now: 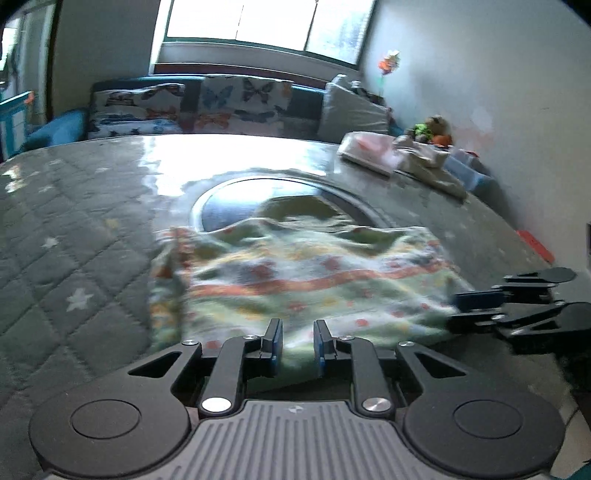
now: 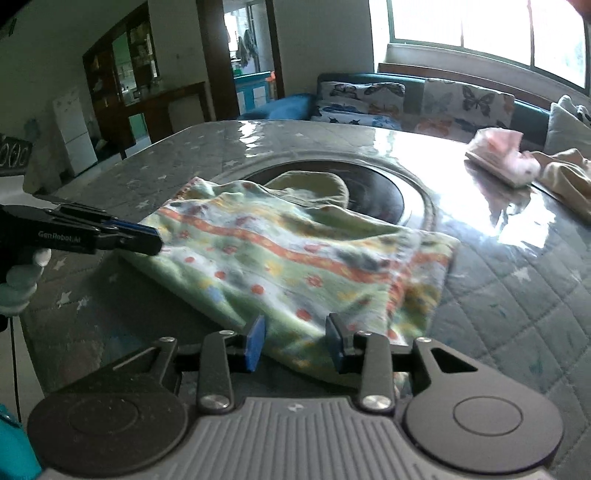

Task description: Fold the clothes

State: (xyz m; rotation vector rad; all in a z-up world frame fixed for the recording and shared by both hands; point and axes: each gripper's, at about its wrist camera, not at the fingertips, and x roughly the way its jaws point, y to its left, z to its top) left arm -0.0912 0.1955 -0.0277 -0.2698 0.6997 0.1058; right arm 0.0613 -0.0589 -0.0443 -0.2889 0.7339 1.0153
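Quilted table (image 1: pixel 74 236); soft, light garment (image 1: pixel 303 280). I judge near hem best; left gripper (image 1: pixel 297 345) and right gripper (image 2: pixel 295 341) gape, empty.

Daylight enters from the window (image 1: pixel 266 26) behind the sofa (image 1: pixel 207 107), blown out to white in both views; strong glare on the glossy table cover (image 1: pixel 92 229) just below that window; patterned garment (image 1: pixel 295 280) smeared by motion blur, worse in the left wrist view; near gripper bodies sharp; fisheye bending and dark vignette at frame corners; room interior dim.
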